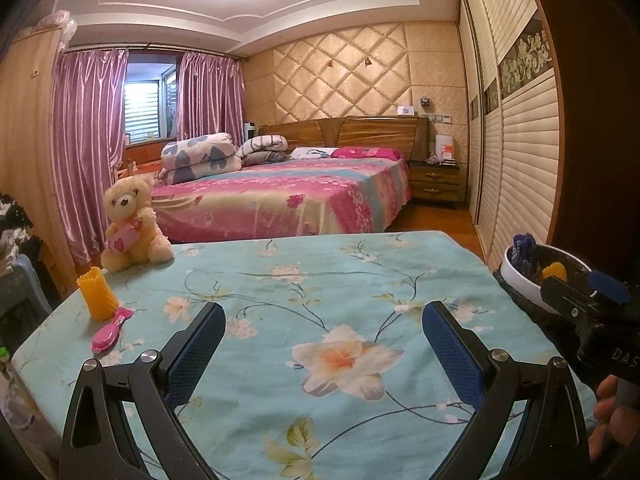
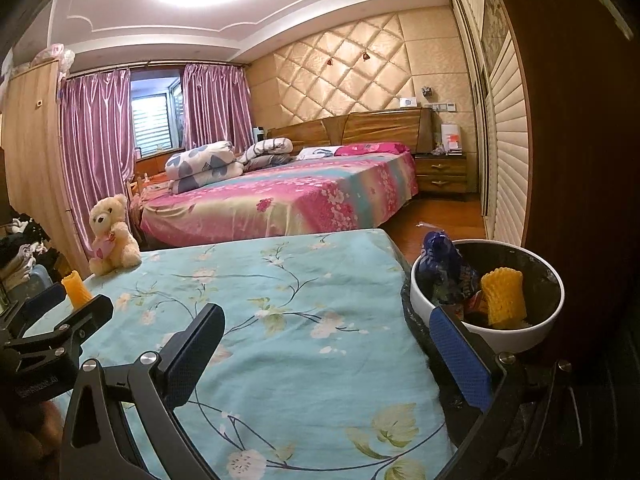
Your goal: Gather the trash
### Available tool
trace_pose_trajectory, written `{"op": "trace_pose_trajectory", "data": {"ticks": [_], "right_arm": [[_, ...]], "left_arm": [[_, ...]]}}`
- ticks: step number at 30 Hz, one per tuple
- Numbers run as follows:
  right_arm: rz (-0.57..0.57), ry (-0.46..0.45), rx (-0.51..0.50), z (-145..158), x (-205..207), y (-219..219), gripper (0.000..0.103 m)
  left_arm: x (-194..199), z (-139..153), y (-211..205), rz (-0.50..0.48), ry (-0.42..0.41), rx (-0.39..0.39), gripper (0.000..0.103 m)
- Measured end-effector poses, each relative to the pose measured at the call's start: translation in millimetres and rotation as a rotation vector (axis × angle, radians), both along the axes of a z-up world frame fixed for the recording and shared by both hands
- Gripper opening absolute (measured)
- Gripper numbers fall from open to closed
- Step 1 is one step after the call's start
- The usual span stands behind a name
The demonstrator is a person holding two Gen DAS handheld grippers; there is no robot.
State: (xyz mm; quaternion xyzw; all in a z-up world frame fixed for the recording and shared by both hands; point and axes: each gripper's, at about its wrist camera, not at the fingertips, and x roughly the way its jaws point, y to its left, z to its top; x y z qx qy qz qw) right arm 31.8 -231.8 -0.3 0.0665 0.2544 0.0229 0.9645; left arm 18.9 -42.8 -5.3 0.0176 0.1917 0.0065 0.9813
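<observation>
Trash, left wrist view: an orange foam net sleeve (image 1: 97,297) stands upright at the far left of the table (image 1: 280,280), which is covered with a turquoise floral cloth; a second yellow net piece (image 1: 554,270) and a blue wrapper (image 1: 522,254) sit inside the white bin (image 1: 520,280) off the table's right edge.
Left gripper (image 1: 323,330): jaws wide apart, nothing between them, over the middle of the cloth.
Right gripper (image 1: 588,292): seen from the side at the right edge, just in front of the bin; whether its jaws are apart cannot be told from here.
Hand (image 1: 608,412): fingers show at the lower right, around a gripper handle.
Other table items: a pink hairbrush (image 1: 110,332) lies just beside the sleeve on its near side; a cream teddy bear (image 1: 130,224) sits at the far left corner.

Trash, right wrist view: the blue wrapper (image 2: 444,268) and yellow net piece (image 2: 504,298) lie side by side in the white bin (image 2: 520,336), which is lined with a black bag and stands just right of the table (image 2: 320,264); the orange sleeve (image 2: 76,290) stands at the far left.
Right gripper (image 2: 326,336): jaws wide apart and empty, the right finger (image 2: 460,360) in front of the bin's near rim.
Left gripper (image 2: 60,320): partly visible at the left edge, near the orange sleeve.
Teddy bear (image 2: 110,236): at the far left corner.
Background: a bed (image 2: 280,196) with a pink floral cover beyond the table.
</observation>
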Motion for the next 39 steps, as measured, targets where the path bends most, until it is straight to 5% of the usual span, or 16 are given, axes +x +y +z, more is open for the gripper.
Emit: {"op": "trace_pose_trajectory", "data": {"ticks": [39], "right_arm": [[0.003, -0.017, 0.004, 5.7, -2.3, 0.4, 0.103]], "left_arm": [[0.7, -1.9, 5.7, -0.014, -0.008, 0.029, 0.100]]}}
